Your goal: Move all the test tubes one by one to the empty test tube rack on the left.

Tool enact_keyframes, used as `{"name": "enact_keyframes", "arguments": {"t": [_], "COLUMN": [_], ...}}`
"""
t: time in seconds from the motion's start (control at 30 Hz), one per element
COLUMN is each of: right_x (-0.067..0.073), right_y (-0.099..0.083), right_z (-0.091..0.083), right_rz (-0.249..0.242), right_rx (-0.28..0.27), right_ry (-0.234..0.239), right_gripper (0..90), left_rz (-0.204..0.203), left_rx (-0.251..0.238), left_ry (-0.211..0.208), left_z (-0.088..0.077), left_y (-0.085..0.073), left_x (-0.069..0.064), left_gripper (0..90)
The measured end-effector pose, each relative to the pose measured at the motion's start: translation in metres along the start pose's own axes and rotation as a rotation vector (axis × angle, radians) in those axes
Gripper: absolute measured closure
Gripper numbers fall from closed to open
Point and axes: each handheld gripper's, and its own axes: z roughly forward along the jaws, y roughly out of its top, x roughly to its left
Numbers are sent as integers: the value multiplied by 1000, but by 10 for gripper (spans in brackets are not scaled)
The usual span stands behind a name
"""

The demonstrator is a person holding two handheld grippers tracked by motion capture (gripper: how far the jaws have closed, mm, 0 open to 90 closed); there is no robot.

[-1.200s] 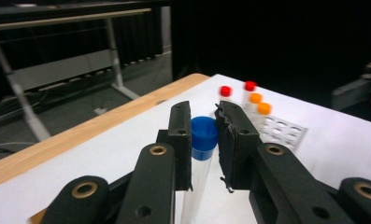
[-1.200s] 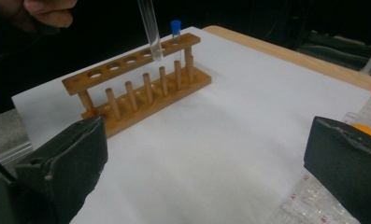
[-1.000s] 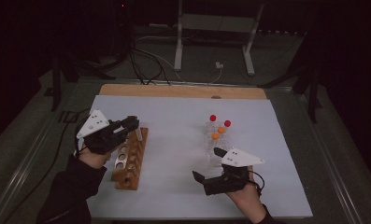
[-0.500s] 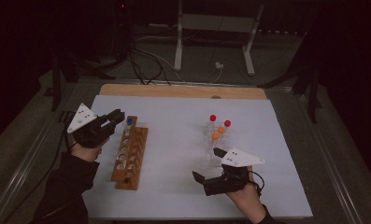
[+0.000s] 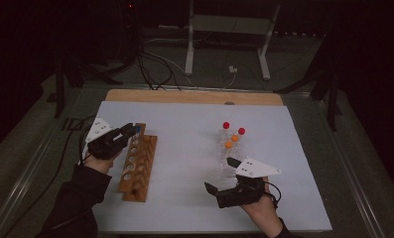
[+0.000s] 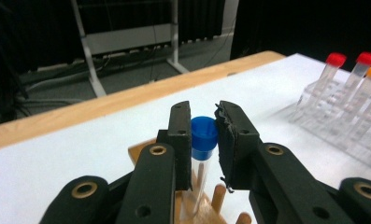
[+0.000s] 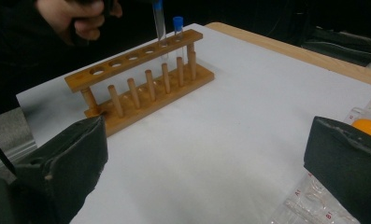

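My left gripper (image 5: 129,133) (image 6: 203,119) is shut on a clear tube with a blue cap (image 6: 203,134) (image 7: 159,21), just under the cap. The tube hangs slightly tilted, and its lower end reaches the second hole from the far end of the wooden rack (image 5: 137,166) (image 7: 141,84). A second blue-capped tube (image 7: 177,29) stands in the rack's end hole beside it. At the front right of the table my right gripper (image 5: 220,174) (image 7: 206,135) is open, with nothing between its jaws.
A clear plastic rack (image 5: 228,158) (image 6: 342,121) right of centre holds tubes with red caps (image 5: 226,125) and orange caps (image 5: 229,145), just beyond my right gripper. White sheet (image 5: 184,148) covers the table; a wooden strip (image 5: 184,95) runs along its far edge.
My left gripper has shifted toward the far end of the wooden rack and sunk, with the blue-capped tube in it. The right gripper has stayed where it was.
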Motion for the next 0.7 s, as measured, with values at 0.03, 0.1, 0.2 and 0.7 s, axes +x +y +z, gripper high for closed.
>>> {"name": "enact_keyframes", "arguments": {"t": [0.03, 0.1, 0.2, 0.7], "right_x": [0, 0, 0, -1], "right_y": [0, 0, 0, 1], "right_z": [0, -1, -1, -2], "right_rz": [-1, 1, 1, 1], "right_rx": [0, 0, 0, -3], "right_ry": [-1, 1, 2, 1], "right_gripper": [0, 0, 0, 0], "left_rz": [-4, -10, -22, -29], "left_rx": [4, 17, 21, 104], "left_ry": [0, -1, -1, -1], "left_z": [1, 2, 3, 12], "left_y": [-2, -4, -7, -18], "left_x": [0, 1, 3, 4], "left_gripper": [773, 773, 773, 771]}}
